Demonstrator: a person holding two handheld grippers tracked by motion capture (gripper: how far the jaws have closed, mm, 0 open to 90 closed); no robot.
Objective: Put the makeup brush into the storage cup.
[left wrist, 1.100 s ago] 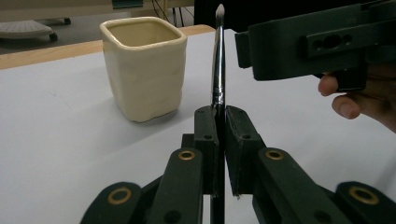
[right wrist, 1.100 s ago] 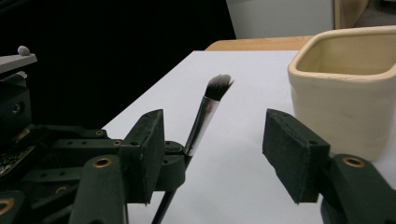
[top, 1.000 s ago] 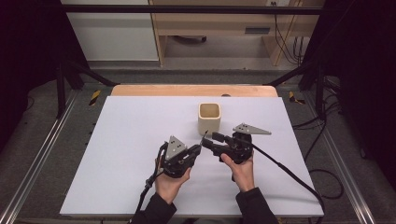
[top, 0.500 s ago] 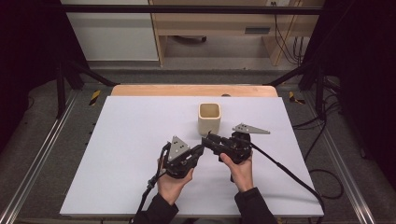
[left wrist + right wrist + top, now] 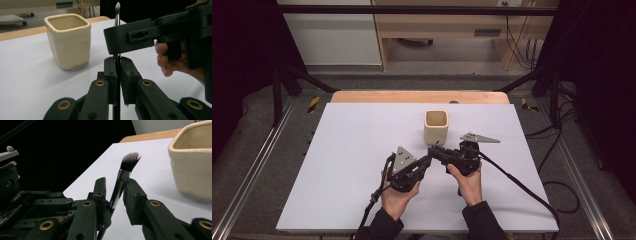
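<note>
A makeup brush (image 5: 129, 161) with dark bristles and a silver ferrule stands nearly upright above the white table (image 5: 352, 150). My left gripper (image 5: 118, 60) is shut on its thin handle (image 5: 117, 12), low down. My right gripper (image 5: 115, 187) reaches in from the right, with the ferrule between its jaws. Those jaws have just been closing, and a gap still shows beside the ferrule. In the high view the left gripper (image 5: 428, 160) and the right gripper (image 5: 433, 149) meet tip to tip in front of a cream square cup (image 5: 436, 126), which stands upright and empty.
The cup (image 5: 68, 42) is just beyond the grippers, and in the right gripper view its wall (image 5: 192, 162) is close on the right. A wooden strip (image 5: 419, 96) borders the table's far edge. Cables trail off toward the near side and the right.
The right gripper's jaws have drawn in around the brush. Both hands have stayed where they were, and the left gripper keeps its hold.
</note>
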